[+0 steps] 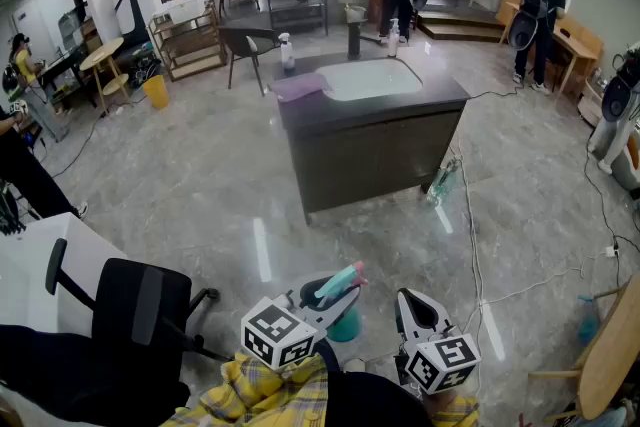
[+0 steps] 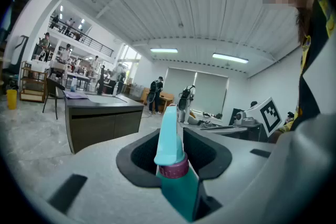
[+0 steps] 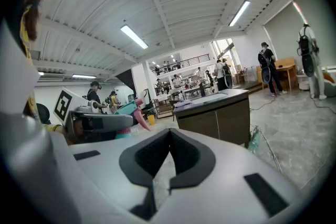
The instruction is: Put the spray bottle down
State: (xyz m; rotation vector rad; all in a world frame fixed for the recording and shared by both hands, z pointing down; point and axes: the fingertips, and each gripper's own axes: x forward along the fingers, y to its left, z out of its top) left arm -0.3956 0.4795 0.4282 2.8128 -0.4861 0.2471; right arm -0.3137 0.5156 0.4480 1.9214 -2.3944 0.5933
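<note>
left gripper (image 2: 174, 152): pinching bottle (image 2: 169, 134), nozzle toward desk (image 1: 368, 153) | right gripper (image 3: 169, 138): jaws pressed together, nothing between | bottle: held off the floor, well short of desk

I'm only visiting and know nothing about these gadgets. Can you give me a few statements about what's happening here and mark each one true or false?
1. The left gripper grips a teal spray bottle. True.
2. The right gripper holds a cloth. False: its jaws are together with nothing between them.
3. A purple cloth lies on the dark counter. True.
4. The teal spray bottle already stands on the dark counter. False: it is in the left gripper, across open floor from the counter.
</note>
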